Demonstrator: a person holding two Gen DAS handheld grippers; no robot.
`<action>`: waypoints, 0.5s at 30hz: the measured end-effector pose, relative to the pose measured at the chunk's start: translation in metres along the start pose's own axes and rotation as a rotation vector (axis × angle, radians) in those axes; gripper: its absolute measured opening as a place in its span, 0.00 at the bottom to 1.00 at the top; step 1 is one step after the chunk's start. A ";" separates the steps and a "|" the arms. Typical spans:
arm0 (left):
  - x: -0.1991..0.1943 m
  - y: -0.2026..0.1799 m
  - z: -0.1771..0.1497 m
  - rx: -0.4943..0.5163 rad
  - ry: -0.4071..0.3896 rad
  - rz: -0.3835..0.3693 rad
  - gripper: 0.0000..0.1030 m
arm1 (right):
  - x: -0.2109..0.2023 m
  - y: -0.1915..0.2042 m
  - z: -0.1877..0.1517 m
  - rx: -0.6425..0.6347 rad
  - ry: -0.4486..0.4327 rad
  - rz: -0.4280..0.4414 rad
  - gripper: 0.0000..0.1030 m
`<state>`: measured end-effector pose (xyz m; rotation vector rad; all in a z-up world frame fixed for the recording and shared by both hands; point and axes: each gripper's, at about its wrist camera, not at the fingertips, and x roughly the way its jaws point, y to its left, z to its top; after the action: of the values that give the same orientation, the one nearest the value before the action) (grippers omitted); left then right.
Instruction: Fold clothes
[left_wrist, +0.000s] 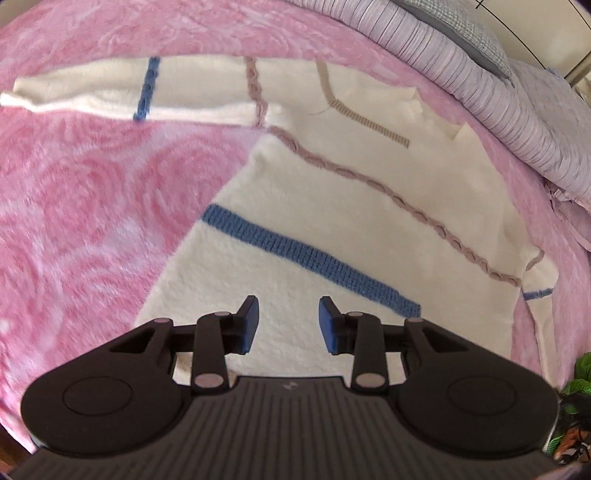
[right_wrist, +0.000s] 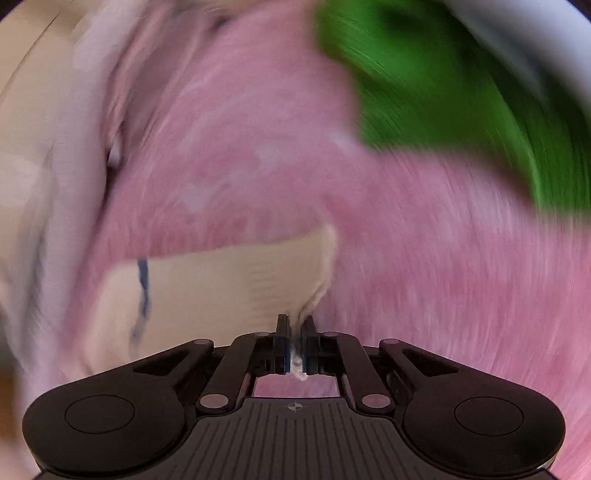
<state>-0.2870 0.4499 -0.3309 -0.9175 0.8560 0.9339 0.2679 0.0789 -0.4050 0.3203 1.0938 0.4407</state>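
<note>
In the left wrist view, a cream sweater (left_wrist: 369, 206) lies flat on a bed covered by a pink blanket (left_wrist: 92, 206) with a swirl pattern. A blue stripe (left_wrist: 306, 254) and a thinner mauve braided stripe (left_wrist: 406, 206) cross its body. One sleeve (left_wrist: 122, 94) lies stretched out across the far part of the blanket, with the same blue and mauve bands on it. A short beige ribbed band (left_wrist: 364, 118) shows near the neck. Along the far right edge of the bed there is a bunched lilac striped cover (left_wrist: 517, 110). Something green (left_wrist: 580, 376) shows at the right border of the picture. The left tongs (left_wrist: 289, 325) hang over the lower part of the sweater body with the two blue pads wide apart and nothing between them.

The right wrist view is strongly blurred. The right tongs (right_wrist: 294, 349) are closed tight on a corner of cream cloth, which looks like the cuff end of the other sleeve (right_wrist: 221, 288); a dark blue band (right_wrist: 142, 295) crosses that sleeve further to the left. The pink blanket (right_wrist: 424, 277) fills the middle of the view. A large green shape (right_wrist: 443, 92) is at the upper right; it is too blurred to identify. Pale lilac and cream fabric (right_wrist: 66, 147) is along the left side.
</note>
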 end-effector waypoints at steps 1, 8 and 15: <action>-0.004 0.000 0.001 0.011 -0.004 0.002 0.29 | -0.012 0.005 0.013 -0.069 -0.065 -0.011 0.04; 0.000 0.011 -0.007 0.044 0.036 0.045 0.29 | -0.037 -0.032 0.082 -0.032 -0.006 -0.165 0.04; 0.002 0.024 -0.018 0.110 0.065 0.110 0.29 | -0.049 -0.031 0.048 -0.092 -0.071 -0.442 0.07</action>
<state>-0.3118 0.4408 -0.3453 -0.8161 1.0118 0.9464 0.2977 0.0261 -0.3608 0.0086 1.0359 0.0844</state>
